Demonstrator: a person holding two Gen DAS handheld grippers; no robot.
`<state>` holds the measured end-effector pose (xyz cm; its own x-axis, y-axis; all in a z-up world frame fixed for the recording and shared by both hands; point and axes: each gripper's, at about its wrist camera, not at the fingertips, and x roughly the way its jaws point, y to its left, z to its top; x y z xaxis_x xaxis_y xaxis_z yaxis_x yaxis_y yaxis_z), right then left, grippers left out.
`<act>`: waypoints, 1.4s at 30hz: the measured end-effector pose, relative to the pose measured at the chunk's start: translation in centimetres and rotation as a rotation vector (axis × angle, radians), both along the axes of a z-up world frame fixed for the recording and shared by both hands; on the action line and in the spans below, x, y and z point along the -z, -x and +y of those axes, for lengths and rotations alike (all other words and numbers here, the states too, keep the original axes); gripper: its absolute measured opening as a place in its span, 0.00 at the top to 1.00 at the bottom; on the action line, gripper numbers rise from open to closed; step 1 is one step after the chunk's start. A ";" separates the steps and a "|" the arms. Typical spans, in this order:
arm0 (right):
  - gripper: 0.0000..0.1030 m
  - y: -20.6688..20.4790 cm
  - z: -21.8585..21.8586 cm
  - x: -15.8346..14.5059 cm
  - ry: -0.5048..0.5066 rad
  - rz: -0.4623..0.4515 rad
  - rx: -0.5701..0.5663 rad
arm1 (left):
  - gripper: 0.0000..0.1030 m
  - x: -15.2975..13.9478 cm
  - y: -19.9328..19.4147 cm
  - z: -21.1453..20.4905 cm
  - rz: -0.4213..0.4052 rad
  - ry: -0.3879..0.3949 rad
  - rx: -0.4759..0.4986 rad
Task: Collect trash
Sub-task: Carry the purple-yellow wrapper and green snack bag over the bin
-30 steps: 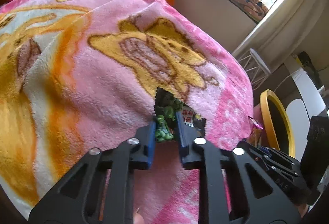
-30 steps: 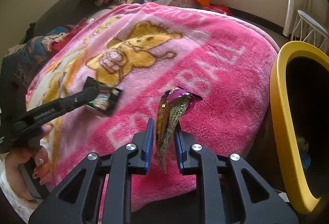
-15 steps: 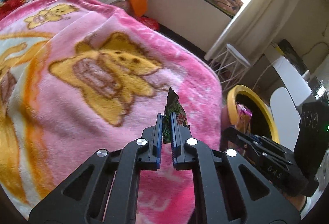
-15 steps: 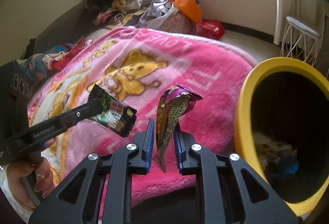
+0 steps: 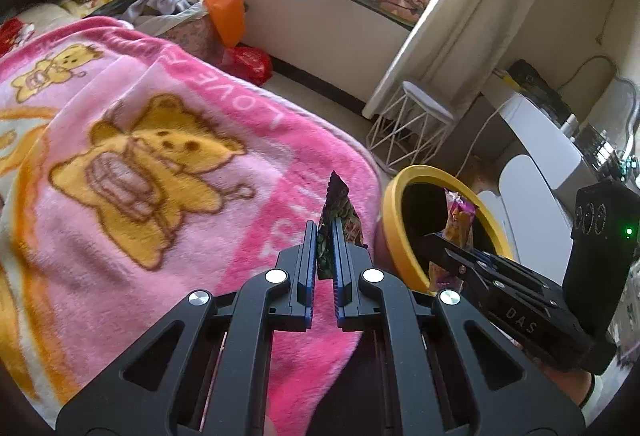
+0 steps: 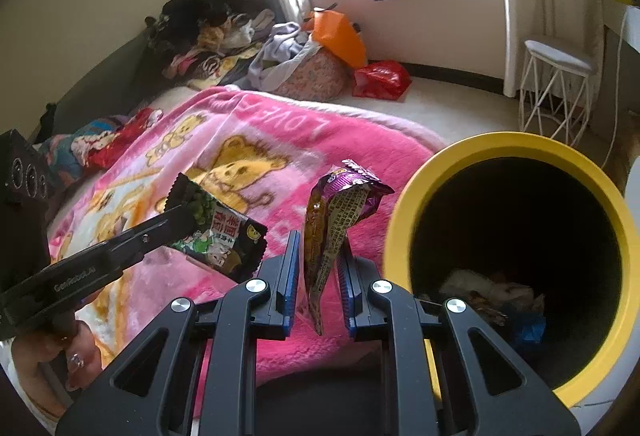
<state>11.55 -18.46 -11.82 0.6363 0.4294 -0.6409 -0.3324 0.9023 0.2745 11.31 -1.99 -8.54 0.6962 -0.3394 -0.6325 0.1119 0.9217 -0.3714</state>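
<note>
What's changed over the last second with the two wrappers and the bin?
The left gripper lifted the black-green wrapper off the pink blanket and carried it toward the yellow bin. The right gripper brought the purple wrapper closer to the bin mouth, which now fills more of its view. Both grippers stayed clamped; neither wrapper was released.

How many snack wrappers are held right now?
2: a black-green wrapper in the left tool, a purple wrapper in the right tool beside the yellow bin.
</note>
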 end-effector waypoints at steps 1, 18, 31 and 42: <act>0.83 0.0 -0.4 -0.1 -0.003 -0.002 0.008 | 0.96 -0.1 0.0 -0.2 -0.004 -0.001 0.005; 0.83 0.4 -6.8 -1.2 -0.040 -0.027 0.165 | 0.96 -2.0 -0.3 -5.6 -0.051 -0.019 0.118; 0.83 0.8 -11.7 -1.4 -0.056 -0.039 0.282 | 0.96 -2.6 -0.4 -10.1 -0.079 -0.028 0.205; 0.83 0.5 -15.2 -1.1 -0.069 -0.038 0.363 | 0.96 -2.4 -0.6 -13.0 -0.086 -0.044 0.256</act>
<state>11.06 -33.62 -10.68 0.7778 0.2128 -0.5914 -0.0055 0.9432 0.3321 11.90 -14.97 -6.10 0.6428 -0.4850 -0.5930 0.3727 0.8742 -0.3111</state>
